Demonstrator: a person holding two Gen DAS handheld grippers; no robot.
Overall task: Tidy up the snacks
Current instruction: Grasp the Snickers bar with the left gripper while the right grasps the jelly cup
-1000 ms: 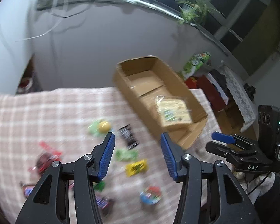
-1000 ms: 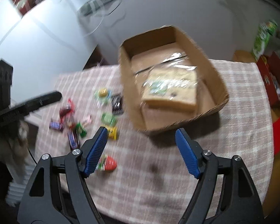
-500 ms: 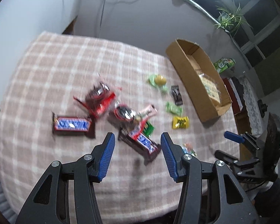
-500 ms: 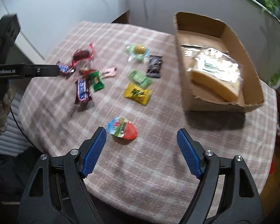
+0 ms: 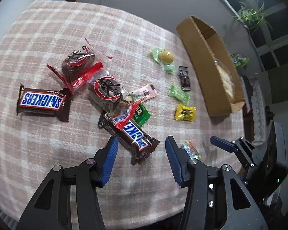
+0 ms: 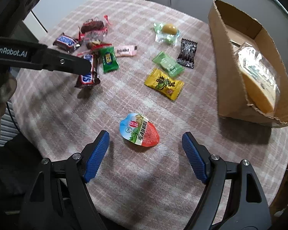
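Observation:
Several wrapped snacks lie on a pink checked tablecloth [image 5: 38, 38]. My left gripper [image 5: 141, 143] is open above the near end of a Snickers bar [image 5: 132, 132], whose tip lies between the fingers without touching them. A second Snickers bar [image 5: 42, 101] rests farther left. My right gripper [image 6: 145, 141] stands open just above a red and blue jelly cup [image 6: 139, 130]. A cardboard box [image 6: 228, 61] at the right holds a bagged slice of cake [image 6: 259, 76]. The left gripper's finger [image 6: 48, 57] crosses the right wrist view.
Two red-wrapped chocolate cakes [image 5: 78, 63], a green candy [image 6: 109, 61], a pink sachet [image 6: 126, 50], a yellow packet [image 6: 164, 83], a light green packet [image 6: 168, 64], a black packet [image 6: 187, 52] and a yellow ball in clear wrap [image 6: 169, 28] are scattered about. The table's rounded edge is near.
Both grippers have swung down from facing the box and wall toward the table and come closer to the snacks. Their openings look the same.

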